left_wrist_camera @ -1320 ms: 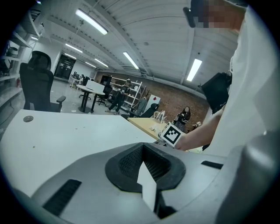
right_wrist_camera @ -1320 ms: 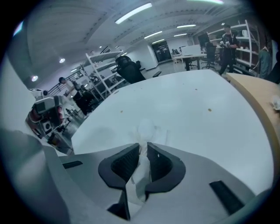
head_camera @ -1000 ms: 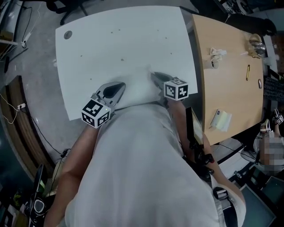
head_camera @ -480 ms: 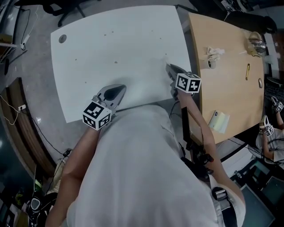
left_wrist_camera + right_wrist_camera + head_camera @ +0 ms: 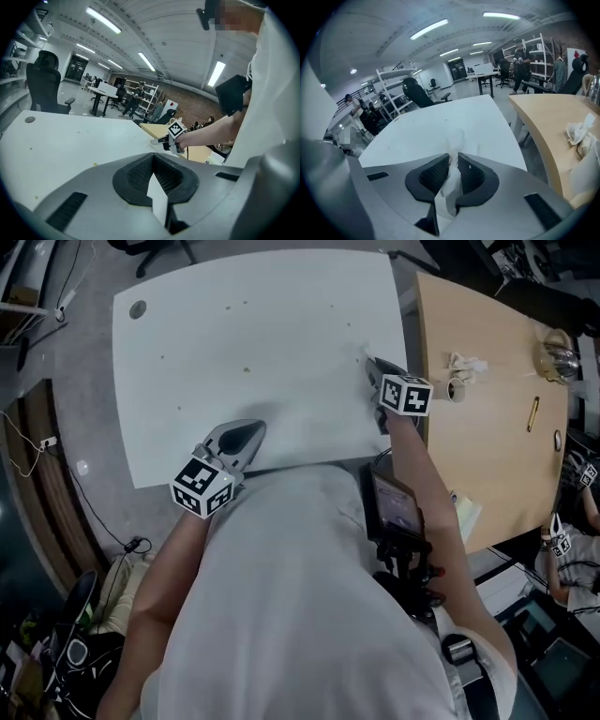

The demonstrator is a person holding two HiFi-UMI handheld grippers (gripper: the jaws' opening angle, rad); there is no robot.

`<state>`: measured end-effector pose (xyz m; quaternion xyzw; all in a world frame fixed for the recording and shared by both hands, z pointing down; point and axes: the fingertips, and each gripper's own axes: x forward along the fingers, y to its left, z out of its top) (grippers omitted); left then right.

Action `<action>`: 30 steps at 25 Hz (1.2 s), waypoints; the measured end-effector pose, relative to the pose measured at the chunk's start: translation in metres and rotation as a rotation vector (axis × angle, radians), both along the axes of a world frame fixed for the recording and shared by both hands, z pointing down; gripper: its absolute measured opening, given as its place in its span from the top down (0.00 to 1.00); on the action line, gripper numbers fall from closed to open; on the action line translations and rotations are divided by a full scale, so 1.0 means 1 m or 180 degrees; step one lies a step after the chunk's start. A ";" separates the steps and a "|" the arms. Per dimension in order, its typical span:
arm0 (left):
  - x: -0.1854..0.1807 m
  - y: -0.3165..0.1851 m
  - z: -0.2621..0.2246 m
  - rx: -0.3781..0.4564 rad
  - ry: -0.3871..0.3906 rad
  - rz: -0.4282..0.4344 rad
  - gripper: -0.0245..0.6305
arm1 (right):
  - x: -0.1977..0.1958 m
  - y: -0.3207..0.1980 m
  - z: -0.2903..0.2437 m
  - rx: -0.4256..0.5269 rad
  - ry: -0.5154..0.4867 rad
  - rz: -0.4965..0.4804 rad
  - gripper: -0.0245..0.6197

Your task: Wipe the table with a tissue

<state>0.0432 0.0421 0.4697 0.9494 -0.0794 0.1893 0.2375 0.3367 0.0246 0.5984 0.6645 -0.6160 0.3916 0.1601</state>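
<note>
The white table (image 5: 234, 334) carries a few small specks (image 5: 247, 369). My right gripper (image 5: 375, 367) is over the table's right edge, shut on a white tissue (image 5: 449, 187) that pokes out past its tips (image 5: 366, 354). In the right gripper view the tissue runs between the dark pads (image 5: 433, 176) of the right gripper (image 5: 453, 161). My left gripper (image 5: 251, 427) rests at the near edge, shut, with a thin white strip (image 5: 158, 199), seemingly tissue, pinched in the left gripper (image 5: 153, 171). The right gripper (image 5: 157, 139) shows in the left gripper view.
A wooden table (image 5: 487, 446) adjoins on the right, holding a crumpled tissue (image 5: 462, 364), a tape roll (image 5: 456, 390), a pen (image 5: 532, 413) and a metal pot (image 5: 560, 352). A cable hole (image 5: 138, 308) sits in the white table's far left corner. An office chair (image 5: 44, 86) stands beyond it.
The right gripper has carried the tissue from the near middle of the table rightward and away from me, up to the right edge. The left gripper has stayed put.
</note>
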 end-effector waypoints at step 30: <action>0.000 -0.014 0.001 -0.0003 -0.0054 -0.0201 0.96 | -0.131 -0.011 0.015 -0.0078 -0.0388 -0.1084 0.87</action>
